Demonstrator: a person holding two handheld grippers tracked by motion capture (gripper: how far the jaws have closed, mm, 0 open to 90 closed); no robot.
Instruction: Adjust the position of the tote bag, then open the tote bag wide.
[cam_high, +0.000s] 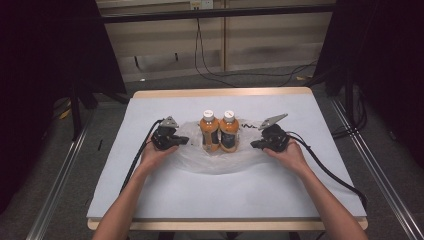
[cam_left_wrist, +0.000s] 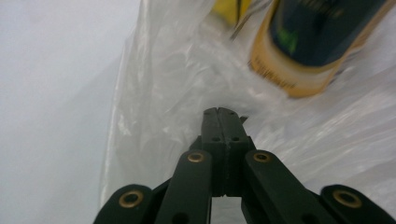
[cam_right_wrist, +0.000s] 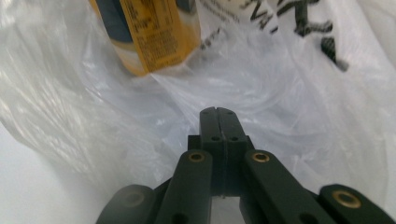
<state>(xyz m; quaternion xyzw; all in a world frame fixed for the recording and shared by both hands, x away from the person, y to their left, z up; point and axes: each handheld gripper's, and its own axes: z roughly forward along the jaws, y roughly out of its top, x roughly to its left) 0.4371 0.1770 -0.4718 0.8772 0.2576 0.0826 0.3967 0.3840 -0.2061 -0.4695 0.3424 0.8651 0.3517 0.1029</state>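
Two orange drink bottles are counted on the desk (cam_high: 165, 195), standing upright and side by side, touching or nearly so, near the middle of the pale surface. The left bottle (cam_high: 209, 132) and the right bottle (cam_high: 229, 131) each carry one white cap and one dark label. Both are set on one clear plastic bag (cam_high: 215, 160), which is spread flat and crumpled beneath and around them; black print is seen on the bag beyond the right bottle.

Two grippers are recorded, one in each hand. The left gripper (cam_high: 181, 141) is held at the bag's left side, just beside the left bottle but apart from it. In the left gripper view its jaws are seen pressed together, clenched, with the tips laid against the bag's film (cam_left_wrist: 187, 93); whether film is pinched between them cannot be told. One bottle base (cam_left_wrist: 299, 56) is seen ahead and to the right there.

The right gripper (cam_high: 255, 144) is held at the bag's right side, near the right bottle without contact. In the right gripper view its jaws are likewise clenched, tip against tip, resting on the film (cam_right_wrist: 280, 93); a pinch of film cannot be confirmed. One bottle (cam_right_wrist: 149, 32) is seen ahead to the upper left.

One cable trails from each gripper across the desk.
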